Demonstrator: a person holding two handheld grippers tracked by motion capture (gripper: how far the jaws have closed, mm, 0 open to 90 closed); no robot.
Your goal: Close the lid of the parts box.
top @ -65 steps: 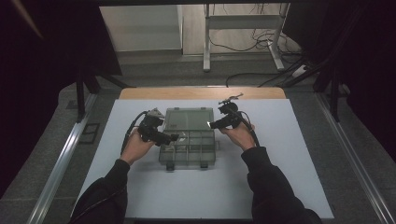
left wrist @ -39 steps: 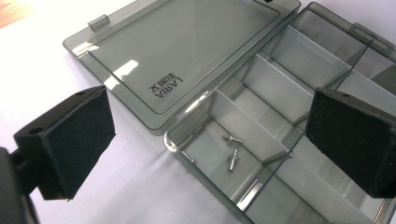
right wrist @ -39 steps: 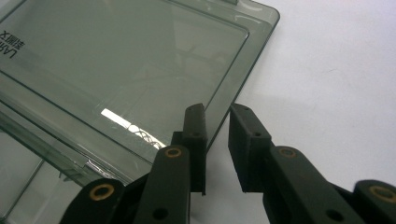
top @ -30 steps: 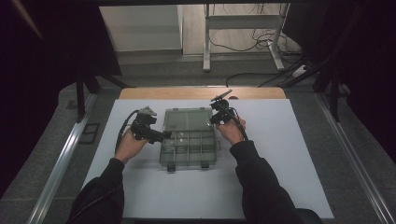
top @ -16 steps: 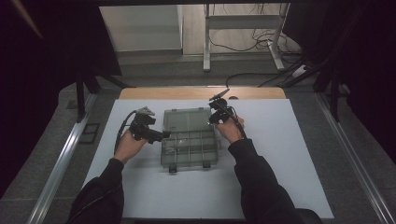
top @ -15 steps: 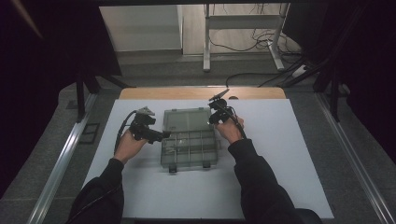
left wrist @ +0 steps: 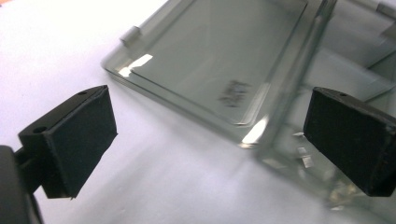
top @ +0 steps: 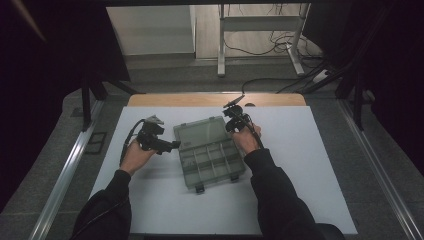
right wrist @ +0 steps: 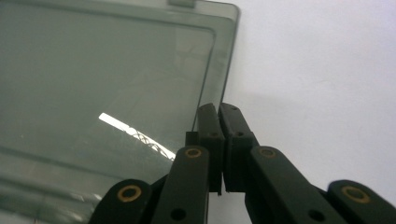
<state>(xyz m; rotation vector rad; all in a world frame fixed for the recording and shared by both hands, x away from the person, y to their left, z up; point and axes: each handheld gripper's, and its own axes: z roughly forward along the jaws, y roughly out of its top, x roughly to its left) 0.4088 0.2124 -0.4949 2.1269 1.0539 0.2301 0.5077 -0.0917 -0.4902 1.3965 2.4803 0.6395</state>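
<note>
Organizer lid (right wrist: 107, 79) edge pinched by closed right tongs (right wrist: 219, 140); left tongs (left wrist: 229, 140) wide apart.

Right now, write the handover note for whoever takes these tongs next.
Right tongs: shut on the edge of the lid of the clear organizer box, near a corner; the jaws have just been closing there.
Left tongs: open, at the box's left side, pads not pressing on anything.
Box: on the white table, lid swung open and lying back, compartments exposed; I cannot tell whether they hold anything.
Done: lid edge gripped.
Left: probably swing the lid with the right tongs, steadying the base with the left.
</note>
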